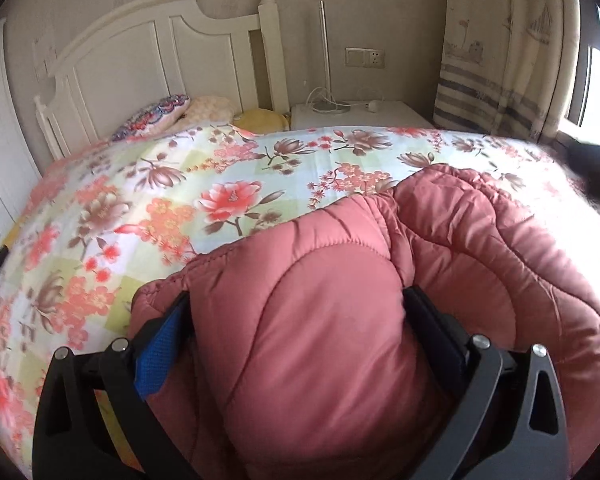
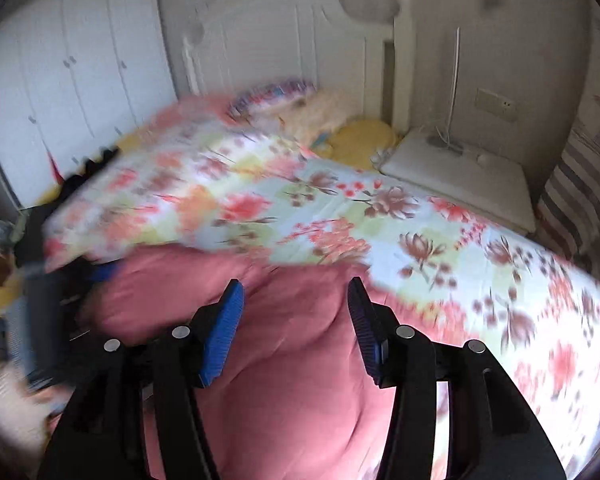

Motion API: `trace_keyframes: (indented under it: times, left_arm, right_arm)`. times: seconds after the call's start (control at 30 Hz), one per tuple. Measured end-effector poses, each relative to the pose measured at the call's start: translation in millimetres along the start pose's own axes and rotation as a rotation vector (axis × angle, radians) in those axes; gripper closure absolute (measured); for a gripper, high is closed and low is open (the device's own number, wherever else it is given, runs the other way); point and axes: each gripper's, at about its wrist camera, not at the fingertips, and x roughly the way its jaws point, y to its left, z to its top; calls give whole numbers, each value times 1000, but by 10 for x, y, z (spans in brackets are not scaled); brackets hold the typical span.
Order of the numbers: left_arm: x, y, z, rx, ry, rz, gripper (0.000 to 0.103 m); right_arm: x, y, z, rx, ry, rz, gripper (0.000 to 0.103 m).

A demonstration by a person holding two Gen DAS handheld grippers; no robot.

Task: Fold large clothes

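Left wrist view: a thick fold of the pink padded coat (image 1: 340,340), lying on the floral bed (image 1: 140,208), is pinched by the left gripper (image 1: 296,320) — slippery bulk could squirt free. The right gripper (image 2: 296,312) is spread above it — blur suggests haste.

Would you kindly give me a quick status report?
Left gripper clamped on pink padded coat. Right gripper open above it. Coat bunched on floral bed.

- Daylight pours in from the window (image 1: 598,80) on the right, blowing it out white.
- Left wrist view sharp; right wrist view smeared with motion blur.
- Fisheye bends the edges, corners dark.
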Motion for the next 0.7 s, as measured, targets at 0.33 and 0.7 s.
trace_keyframes:
  times: [0.33, 0.7]
  left_arm:
    - [-512, -16, 86, -16, 7, 116, 2]
    - [-1166, -407, -748, 86, -115, 169, 2]
  right_arm:
    - [-341, 748, -1101, -90, -10, -156, 35]
    - [-815, 1012, -1500, -116, -94, -164, 32]
